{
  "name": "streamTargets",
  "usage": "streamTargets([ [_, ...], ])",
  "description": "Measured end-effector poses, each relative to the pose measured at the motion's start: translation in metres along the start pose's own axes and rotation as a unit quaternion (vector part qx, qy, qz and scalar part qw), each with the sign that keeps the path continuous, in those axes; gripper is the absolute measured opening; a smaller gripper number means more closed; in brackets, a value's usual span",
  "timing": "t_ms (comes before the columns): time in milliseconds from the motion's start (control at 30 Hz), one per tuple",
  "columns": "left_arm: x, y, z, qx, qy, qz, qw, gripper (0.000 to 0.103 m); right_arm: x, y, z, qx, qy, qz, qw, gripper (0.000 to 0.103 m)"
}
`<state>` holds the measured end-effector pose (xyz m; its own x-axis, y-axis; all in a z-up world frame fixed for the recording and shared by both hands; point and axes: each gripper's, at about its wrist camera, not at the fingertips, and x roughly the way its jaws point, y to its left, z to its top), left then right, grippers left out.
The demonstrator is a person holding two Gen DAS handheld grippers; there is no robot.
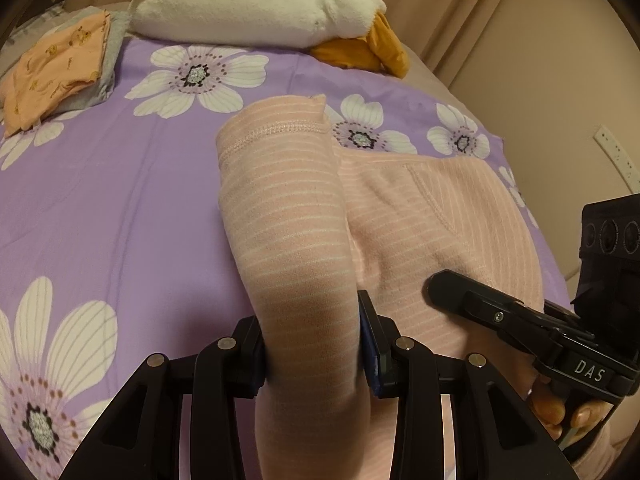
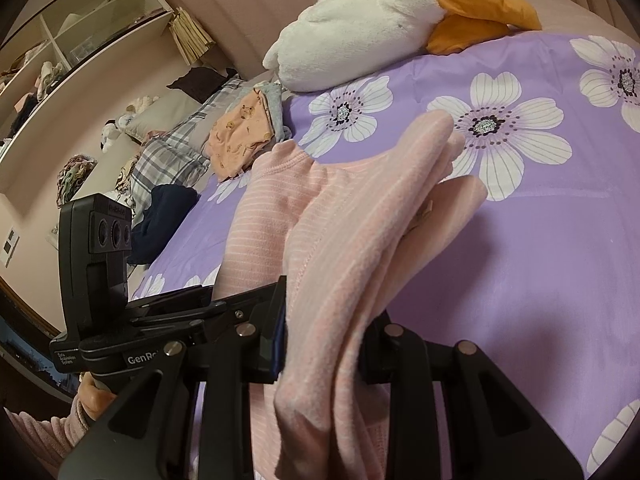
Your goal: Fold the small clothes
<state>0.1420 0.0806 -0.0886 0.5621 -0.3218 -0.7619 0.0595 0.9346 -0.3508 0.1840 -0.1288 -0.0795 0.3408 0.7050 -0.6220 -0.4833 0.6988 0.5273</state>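
**Both grippers pinching one pink striped garment above the bed**

While the left gripper (image 1: 312,344) is clamping a fold of the pink striped garment (image 1: 288,216) between its two fingers, the cloth is running forward from the jaws as a raised band with a stitched hem at its far end. To the right of that band, more of the same garment is lying spread on the purple floral bedspread (image 1: 120,208), with a curved seam showing on it. In the left wrist view, the right gripper (image 1: 472,300) is reaching in from the right edge, its black finger lying over the pink cloth, and a hand (image 1: 560,408) is showing beneath its handle.

In the right wrist view, the right gripper (image 2: 328,344) is closing on several bunched layers of the pink striped garment (image 2: 360,232), which is rising in folds away from the jaws and hanging down in front of them. The left gripper (image 2: 180,312) is sitting just beside it on the left, touching the same cloth.

Farther up the bedspread (image 2: 540,260), a white plush toy (image 1: 256,4) with orange feet (image 1: 360,52) is lying across the bed. A folded orange garment (image 1: 56,72) is resting on a grey one (image 1: 108,76) near the left edge. A plaid pillow (image 2: 172,152) and a dark blue cloth (image 2: 164,212) are lying beyond, beside white shelves (image 2: 80,24).
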Motion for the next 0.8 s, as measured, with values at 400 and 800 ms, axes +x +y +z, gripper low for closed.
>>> streamTargets([
  [400, 0.015, 0.004, 0.007, -0.001, 0.012, 0.009, 0.9999, 0.037, 0.015, -0.010, 0.003, 0.010, 0.008, 0.001, 1.000, 0.028],
  [800, 0.039, 0.011, 0.009, -0.007, 0.035, 0.016, 0.9992, 0.037, 0.032, -0.022, 0.000, 0.028, 0.025, -0.010, 0.999, 0.028],
])
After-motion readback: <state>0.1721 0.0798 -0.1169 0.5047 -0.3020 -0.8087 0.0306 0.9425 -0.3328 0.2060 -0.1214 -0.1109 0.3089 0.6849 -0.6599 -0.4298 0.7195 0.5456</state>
